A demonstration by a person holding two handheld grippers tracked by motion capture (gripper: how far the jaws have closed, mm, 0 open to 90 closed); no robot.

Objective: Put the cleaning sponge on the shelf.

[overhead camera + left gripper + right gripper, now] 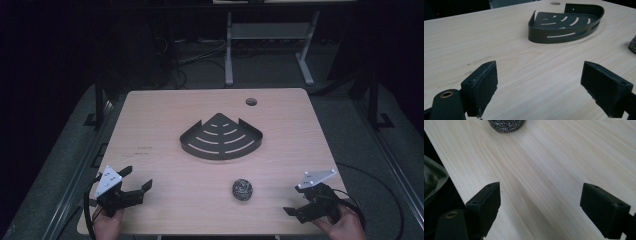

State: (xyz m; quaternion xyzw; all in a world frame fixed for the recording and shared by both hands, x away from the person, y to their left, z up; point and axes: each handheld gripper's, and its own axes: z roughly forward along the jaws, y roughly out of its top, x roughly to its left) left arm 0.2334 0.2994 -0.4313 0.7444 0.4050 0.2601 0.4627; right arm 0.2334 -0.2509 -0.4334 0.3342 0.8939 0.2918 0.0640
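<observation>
Pale wood grain covers the bench [165,200], which carries two things. At its near left corner the left tool [134,181] is held in a hand [107,224] that comes in from the near edge; its jaws stand wide apart and released, nothing between them, and they point toward the middle of the bench. A grey three-cornered plate [108,180] sits on top of it. At the near right corner the right tool [292,212] is held likewise by the right hand [345,226], jaws spread and empty, pointing toward the left along the near edge, with its own grey plate [315,178] tilted upward. In both gripper views the black pads [484,85] hang just above bare wood.

A dark metal corner shelf [221,137], fan-shaped with curved slots in its floor and a low slotted wall, lies flat at the middle of the bench, its pointed corner toward the far edge. A round steel scouring ball [242,190], grey and wiry, rests between the shelf and the near edge, apart from the shelf and nearer the right tool than the left. A small round hole [251,102] is cut near the far edge.
</observation>
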